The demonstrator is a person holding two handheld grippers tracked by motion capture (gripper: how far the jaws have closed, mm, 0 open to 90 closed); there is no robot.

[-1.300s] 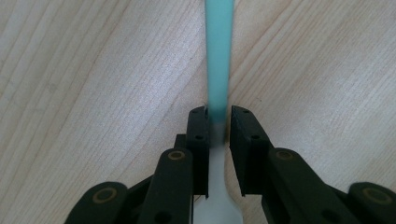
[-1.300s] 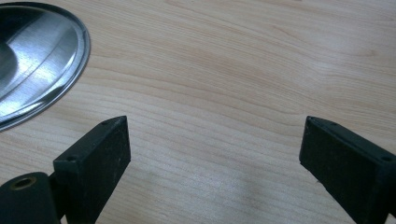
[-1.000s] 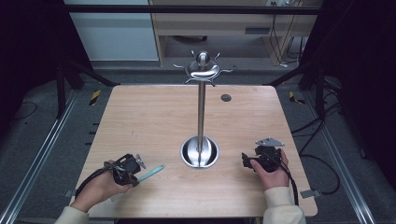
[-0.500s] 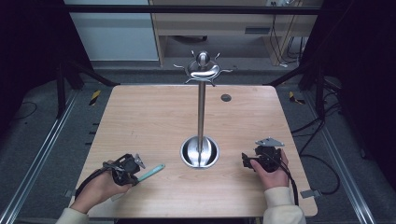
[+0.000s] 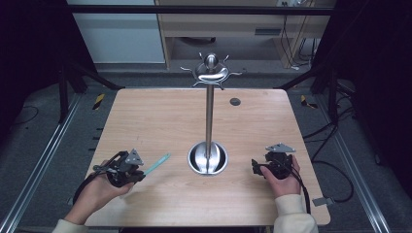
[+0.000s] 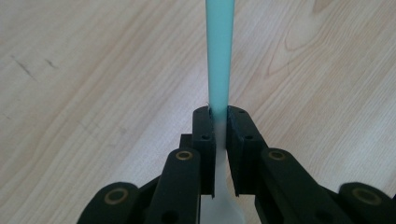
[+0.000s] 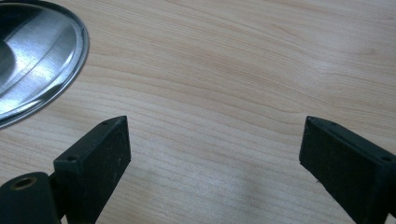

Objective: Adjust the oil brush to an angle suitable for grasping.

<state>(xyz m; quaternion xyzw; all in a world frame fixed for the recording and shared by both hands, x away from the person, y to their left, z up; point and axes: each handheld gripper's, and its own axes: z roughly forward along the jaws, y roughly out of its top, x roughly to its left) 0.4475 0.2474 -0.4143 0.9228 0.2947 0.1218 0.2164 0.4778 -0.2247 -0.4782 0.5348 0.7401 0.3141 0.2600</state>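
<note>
left gripper [image 5: 141, 171]: jaws pinched tight on a thin teal stick [image 5: 157, 164]. In the left gripper view the stick [image 6: 219, 51] runs straight out past the tips, and its paler, wider end sits back between the jaws. The left hand [image 5: 99, 189] is wrapped around the body.
teal stick: pokes out of the left gripper toward the stand, tip just short of the base. Can't tell if it touches the wood or hangs a bit above it.
right gripper [image 5: 255, 167]: jaws spread wide, nothing between them, just bare wood in the right gripper view [image 7: 212, 154]. The right hand [image 5: 284, 182] holds it low over the table, across the stand from the left one.
stand base [image 5: 208, 158]: shiny round metal dish between the two grippers; its rim [image 7: 46, 56] shows just ahead of the right gripper's jaw.
stand pole [image 5: 209, 116]: upright from the dish, topped by a metal head [image 5: 212, 73] with a ball and little curved hooks around it.
table [image 5: 160, 121]: light wood grain, rounded corners, a small dark round spot [image 5: 235, 101] on the far side past the stand.
room: grey floor with cables off beyond the right gripper, black frame legs at both sides, a wooden shelf unit [image 5: 218, 19] behind the table.
</note>
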